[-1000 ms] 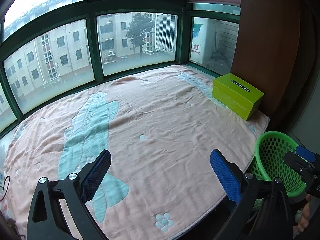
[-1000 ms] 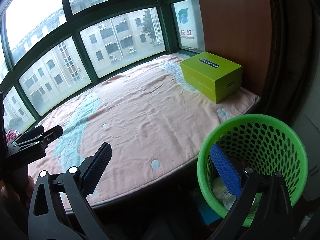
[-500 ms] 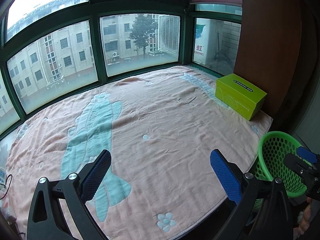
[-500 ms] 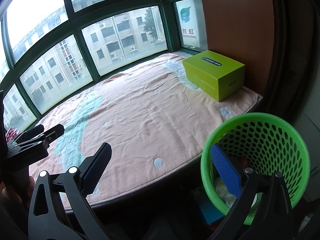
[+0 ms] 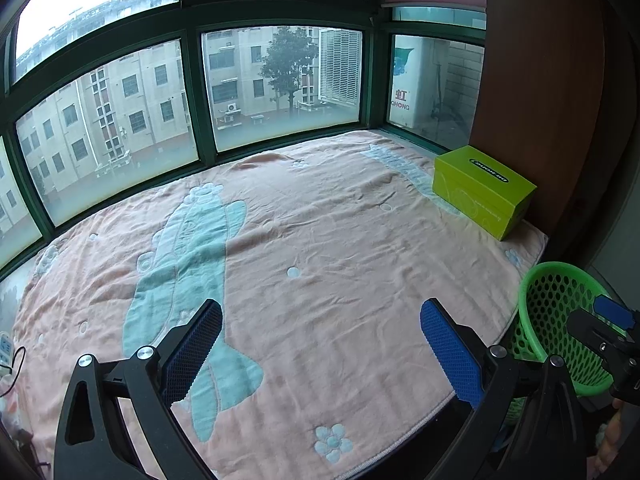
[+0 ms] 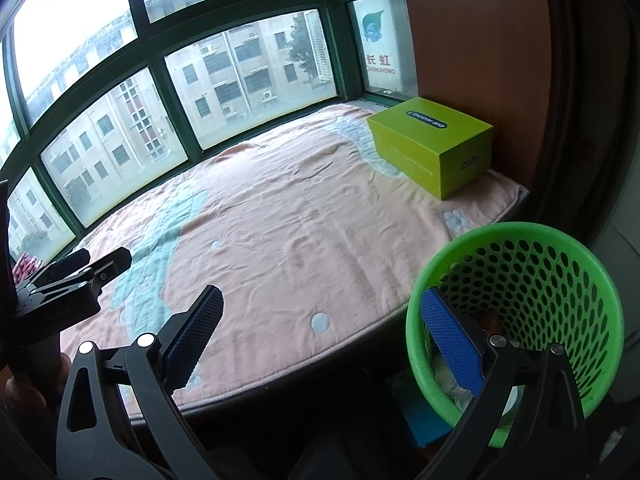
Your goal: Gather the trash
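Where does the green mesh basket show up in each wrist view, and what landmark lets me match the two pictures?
Left wrist view: the green mesh basket sits at the right edge, beyond the blanket's edge, partly behind the right claw.
Right wrist view: the basket fills the lower right, with pale trash inside.
Shared landmark: the lime-green box on the pink blanket's far right corner.

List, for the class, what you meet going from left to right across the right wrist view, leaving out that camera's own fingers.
Left gripper → pink blanket → green box → green mesh basket.
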Available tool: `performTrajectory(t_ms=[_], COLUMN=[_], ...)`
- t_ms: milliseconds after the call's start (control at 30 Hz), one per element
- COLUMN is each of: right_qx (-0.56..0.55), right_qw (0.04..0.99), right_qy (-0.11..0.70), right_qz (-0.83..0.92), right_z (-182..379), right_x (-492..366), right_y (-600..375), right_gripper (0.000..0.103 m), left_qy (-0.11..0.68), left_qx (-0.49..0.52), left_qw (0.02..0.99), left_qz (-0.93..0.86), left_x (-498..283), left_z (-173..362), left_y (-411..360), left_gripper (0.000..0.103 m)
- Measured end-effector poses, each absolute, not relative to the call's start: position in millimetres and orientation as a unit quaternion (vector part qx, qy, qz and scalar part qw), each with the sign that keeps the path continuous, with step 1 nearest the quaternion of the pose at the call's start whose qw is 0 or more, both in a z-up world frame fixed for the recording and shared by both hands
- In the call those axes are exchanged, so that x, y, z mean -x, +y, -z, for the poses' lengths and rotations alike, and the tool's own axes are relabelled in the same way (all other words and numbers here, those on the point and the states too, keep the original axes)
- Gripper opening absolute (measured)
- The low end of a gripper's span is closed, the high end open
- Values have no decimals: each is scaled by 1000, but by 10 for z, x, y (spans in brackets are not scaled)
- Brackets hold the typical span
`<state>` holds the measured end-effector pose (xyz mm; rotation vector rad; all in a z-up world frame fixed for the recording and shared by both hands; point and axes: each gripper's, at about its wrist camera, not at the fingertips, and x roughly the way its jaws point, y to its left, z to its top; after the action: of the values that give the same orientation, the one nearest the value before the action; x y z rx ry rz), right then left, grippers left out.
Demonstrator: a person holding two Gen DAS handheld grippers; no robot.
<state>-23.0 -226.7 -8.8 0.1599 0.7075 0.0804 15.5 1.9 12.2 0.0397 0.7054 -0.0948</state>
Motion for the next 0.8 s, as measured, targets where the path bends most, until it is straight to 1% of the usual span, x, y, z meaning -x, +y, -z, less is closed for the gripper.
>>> performTrajectory(t_ms=[600,800], right_qx=[-79,-79], right_qw=[933,933], right_qy=[348,349], right_qz=[-39,-40], right_z=[102,107], right_x=[222,226], right_y=[-2249,-2244], right_gripper=[98,98], left_qy=[347,337], left_qx=[-21,-32], left_qw=[937,940], left_qz=[45,36], left_x=[-163,-144], left_z=[-123,-131], left_y=[25,3], left_gripper=[96,96])
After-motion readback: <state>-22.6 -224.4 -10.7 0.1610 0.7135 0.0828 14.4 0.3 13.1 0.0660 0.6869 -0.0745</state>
